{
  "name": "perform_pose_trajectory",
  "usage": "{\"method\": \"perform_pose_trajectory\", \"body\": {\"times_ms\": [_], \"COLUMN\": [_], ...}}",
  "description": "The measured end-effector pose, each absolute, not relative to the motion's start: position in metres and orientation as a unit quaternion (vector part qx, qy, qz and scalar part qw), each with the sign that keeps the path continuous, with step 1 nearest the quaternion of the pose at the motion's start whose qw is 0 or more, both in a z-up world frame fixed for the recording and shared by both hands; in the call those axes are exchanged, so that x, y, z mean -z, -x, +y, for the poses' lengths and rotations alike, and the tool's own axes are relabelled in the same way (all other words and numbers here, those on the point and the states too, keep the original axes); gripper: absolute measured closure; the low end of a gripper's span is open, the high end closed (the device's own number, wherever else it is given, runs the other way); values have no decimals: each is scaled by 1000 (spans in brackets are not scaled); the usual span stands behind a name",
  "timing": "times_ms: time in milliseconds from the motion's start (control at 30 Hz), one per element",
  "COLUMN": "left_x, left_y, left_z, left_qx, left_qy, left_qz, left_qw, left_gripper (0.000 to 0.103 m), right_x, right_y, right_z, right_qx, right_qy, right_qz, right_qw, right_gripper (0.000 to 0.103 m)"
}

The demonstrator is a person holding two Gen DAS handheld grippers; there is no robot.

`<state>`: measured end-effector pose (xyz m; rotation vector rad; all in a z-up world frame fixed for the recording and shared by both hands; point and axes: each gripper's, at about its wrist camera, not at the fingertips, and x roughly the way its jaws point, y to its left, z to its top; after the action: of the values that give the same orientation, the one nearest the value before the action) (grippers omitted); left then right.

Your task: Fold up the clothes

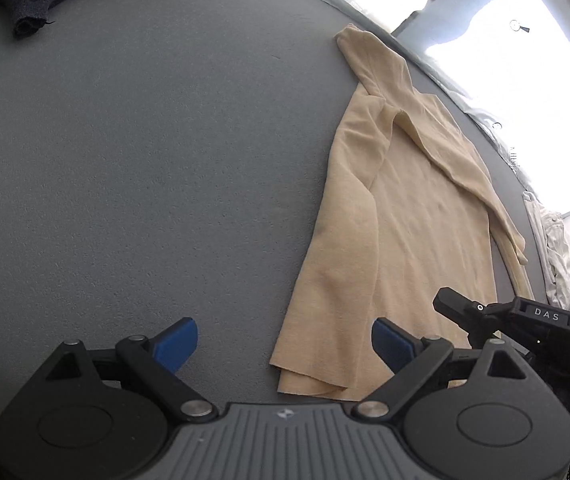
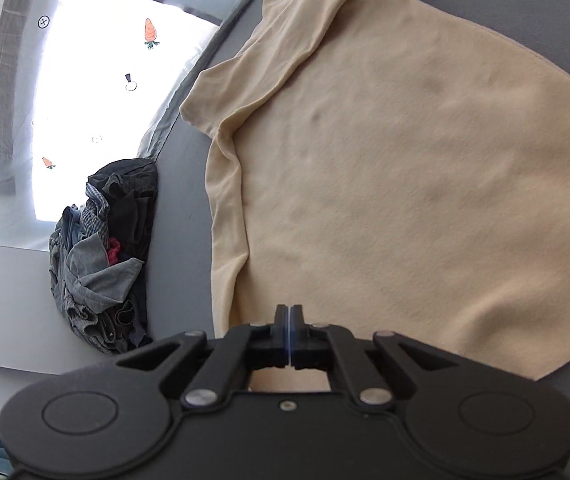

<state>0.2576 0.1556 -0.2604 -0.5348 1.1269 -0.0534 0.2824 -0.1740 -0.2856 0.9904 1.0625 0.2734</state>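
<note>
Beige garment (image 2: 405, 184) flat on grey table (image 1: 125, 160)

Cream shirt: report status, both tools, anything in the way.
Left tool open, empty, beside the hem. Right tool shut over cream shirt; grip on cloth unclear. Shirt flat on grey table, sleeve folded in. Dark clothes pile off to the side, clear.

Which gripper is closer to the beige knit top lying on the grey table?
Right. The right gripper sits shut directly over the beige knit top. The left gripper is open just off its near corner, mostly over bare grey table.
</note>
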Motion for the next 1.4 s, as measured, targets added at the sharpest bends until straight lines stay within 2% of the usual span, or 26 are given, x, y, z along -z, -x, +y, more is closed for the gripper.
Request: {"method": "perform_pose_trajectory", "body": {"times_ms": [133, 267, 300, 600, 733, 833, 900, 967, 1000, 1200, 1300, 1367, 1400], "left_x": [263, 261, 260, 254, 254, 257, 258, 258, 258, 257, 255, 254, 253], "left_y": [-252, -243, -240, -233, -234, -236, -239, -240, -240, -234, -228, -224, -224], "left_z": [141, 147, 150, 191, 204, 204, 200, 197, 195, 195, 202, 207, 209], "left_qx": [15, -2, -6, -34, -43, -38, -31, -26, -24, -25, -38, -48, -54], "left_qy": [243, 249, 252, 267, 280, 286, 288, 286, 284, 274, 278, 282, 286], "left_qz": [534, 530, 528, 512, 508, 511, 513, 513, 514, 513, 507, 503, 500], "left_qw": [810, 811, 811, 816, 813, 810, 808, 809, 809, 813, 815, 816, 815], "left_gripper": [9, 9, 9, 9, 9, 9, 9, 9, 9, 9, 9, 9, 9], "right_x": [288, 286, 286, 311, 312, 308, 305, 307, 307, 312, 315, 317, 318], "right_y": [-288, -297, -299, -296, -292, -292, -293, -294, -294, -295, -296, -297, -297], "right_z": [-177, -157, -150, -99, -94, -102, -105, -105, -105, -96, -92, -90, -90], "right_qx": [-158, -202, -209, -237, -238, -233, -228, -224, -222, -228, -239, -245, -248], "right_qy": [-460, -454, -450, -427, -427, -436, -429, -427, -425, -427, -440, -444, -447], "right_qz": [491, 501, 506, 563, 555, 543, 543, 550, 553, 559, 551, 549, 547], "right_qw": [723, 708, 705, 667, 673, 679, 685, 682, 681, 673, 667, 664, 663], "right_gripper": [97, 84, 84, 82, 96, 97, 91, 76, 74, 74, 78, 96, 96]}}
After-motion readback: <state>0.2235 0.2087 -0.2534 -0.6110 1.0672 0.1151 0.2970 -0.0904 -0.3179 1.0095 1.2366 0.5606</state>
